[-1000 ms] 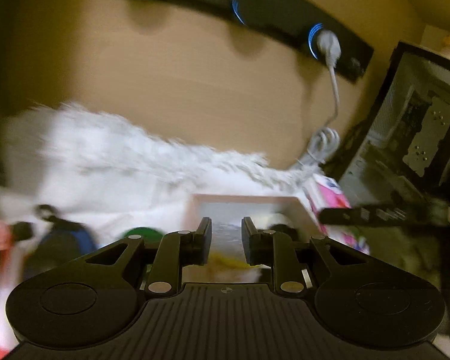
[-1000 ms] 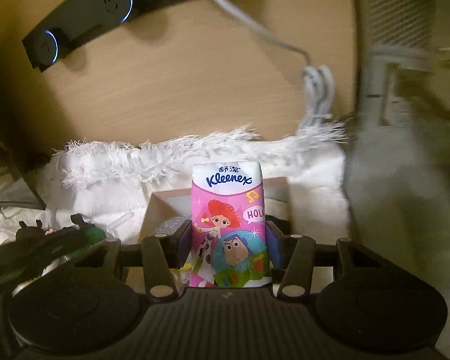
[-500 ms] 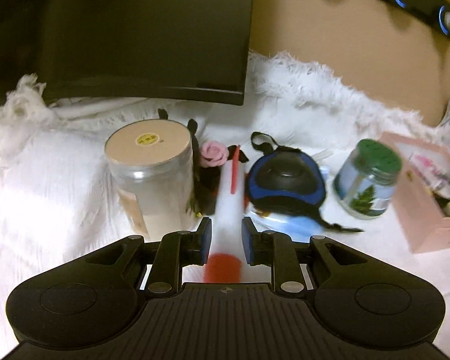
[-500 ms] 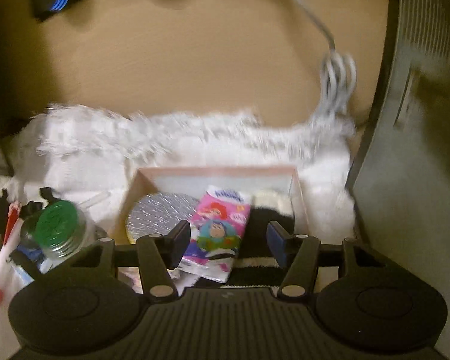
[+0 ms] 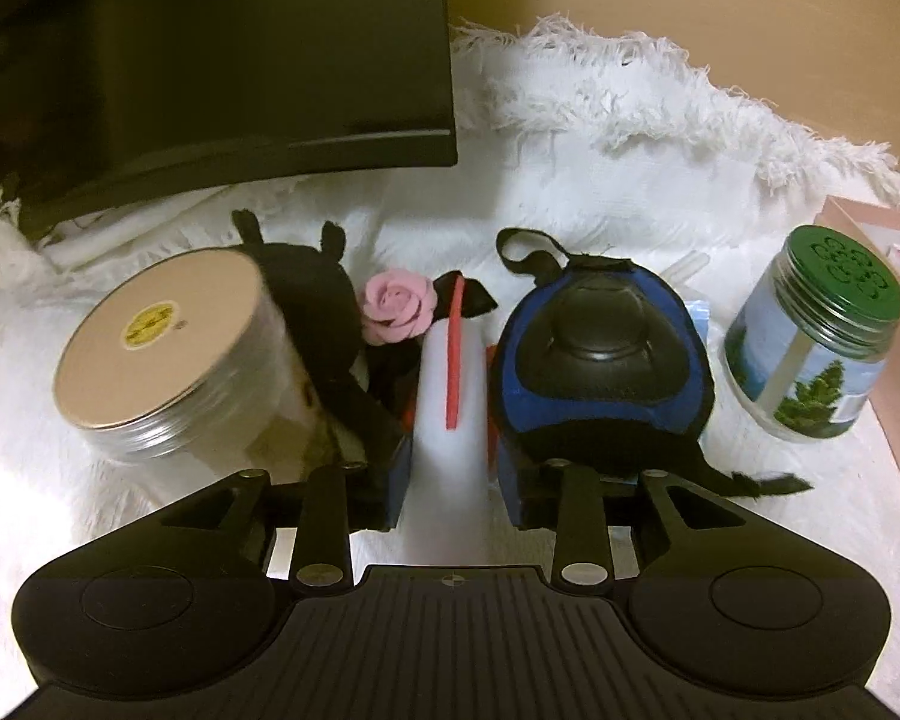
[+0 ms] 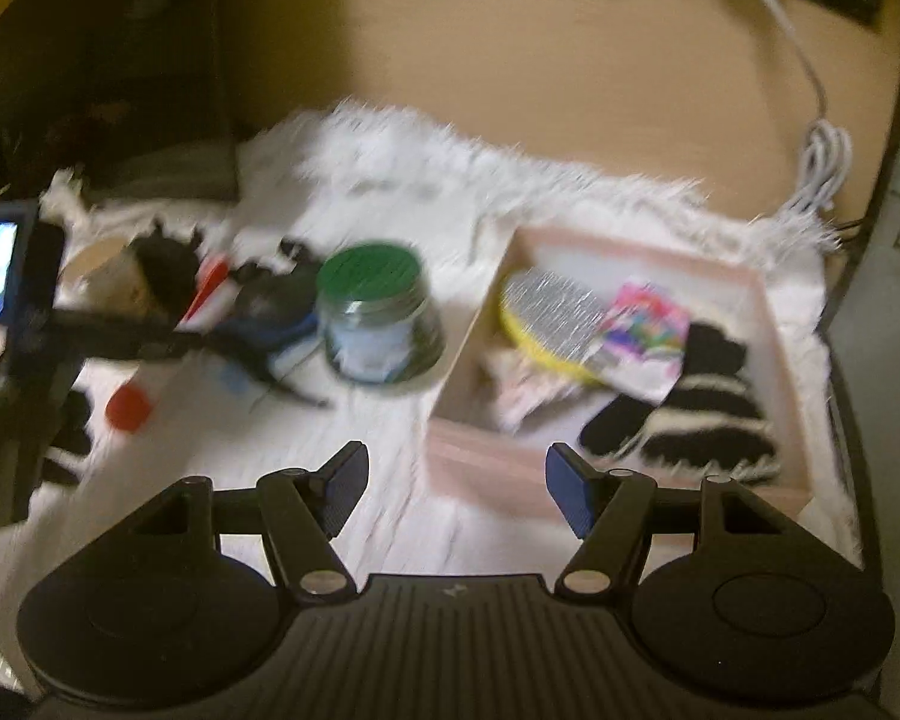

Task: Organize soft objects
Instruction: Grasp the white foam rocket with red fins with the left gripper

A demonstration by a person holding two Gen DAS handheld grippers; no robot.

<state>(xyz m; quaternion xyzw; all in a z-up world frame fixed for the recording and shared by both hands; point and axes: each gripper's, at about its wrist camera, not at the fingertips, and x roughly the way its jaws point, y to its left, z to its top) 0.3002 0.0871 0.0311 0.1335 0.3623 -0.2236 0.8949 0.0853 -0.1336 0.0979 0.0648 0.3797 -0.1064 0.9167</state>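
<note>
My left gripper (image 5: 450,474) has its jaws on either side of a white foam piece with a red stripe (image 5: 450,396), lying on the white rug between a black plush with a pink rose (image 5: 397,307) and a blue-and-black pad (image 5: 600,354). My right gripper (image 6: 456,492) is open and empty, above the rug in front of the pink box (image 6: 486,468). The box holds the pink Kleenex pack (image 6: 645,339), a striped black-and-white sock (image 6: 696,414) and a silver-topped yellow disc (image 6: 549,315). The right wrist view is blurred.
A clear jar with a tan lid (image 5: 162,354) stands left of the plush. A green-lidded jar (image 5: 816,336) stands right of the pad, next to the box. A dark monitor (image 5: 210,60) is behind. A white cable (image 6: 816,144) lies at the back right.
My right gripper let the Kleenex pack go into the box, opened and pulled back left. My left gripper swung from the box to the rug and came down around the white foam piece.
</note>
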